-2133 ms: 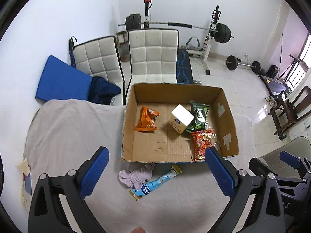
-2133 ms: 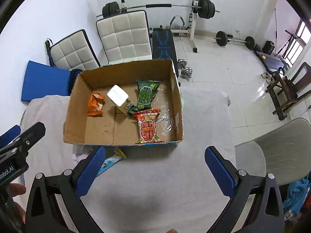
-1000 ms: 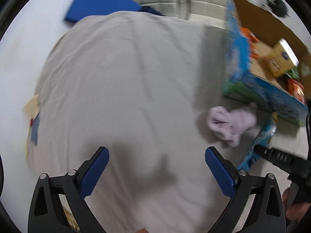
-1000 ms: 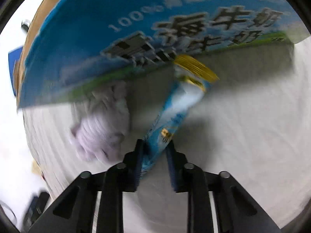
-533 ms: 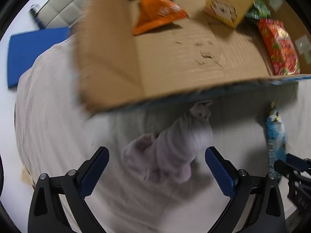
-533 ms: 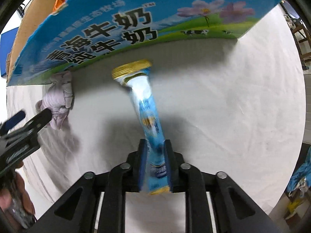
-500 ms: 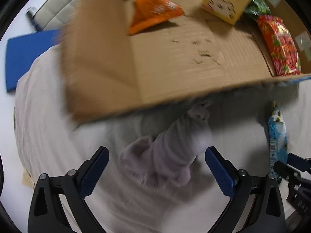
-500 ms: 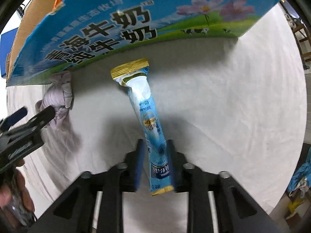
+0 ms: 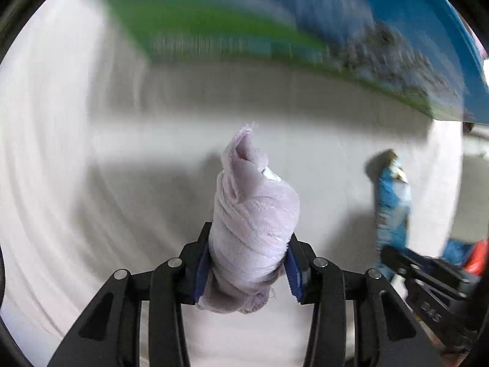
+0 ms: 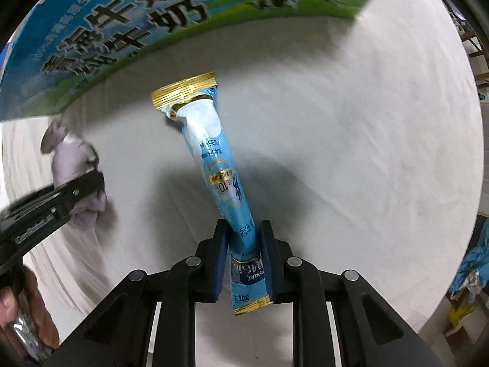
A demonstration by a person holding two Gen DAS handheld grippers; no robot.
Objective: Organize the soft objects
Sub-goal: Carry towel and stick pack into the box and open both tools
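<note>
Left wrist: lilac cloth [image 9: 250, 238] is clamped in left gripper [image 9: 248, 267] above the bench [image 9: 91, 153] | Right wrist: blue sachet [image 10: 218, 171] is pinched by right gripper [image 10: 243, 263] near its tail; both should be lifted clear of the box [image 10: 101, 30] wall before release.

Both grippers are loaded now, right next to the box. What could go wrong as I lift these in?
The right gripper pinches the blue packet near its tail, so the long free end may swing and catch the box wall. The left gripper squeezes the lavender cloth low, and loose folds could slip out or snag. The grippers sit close and might collide.
</note>
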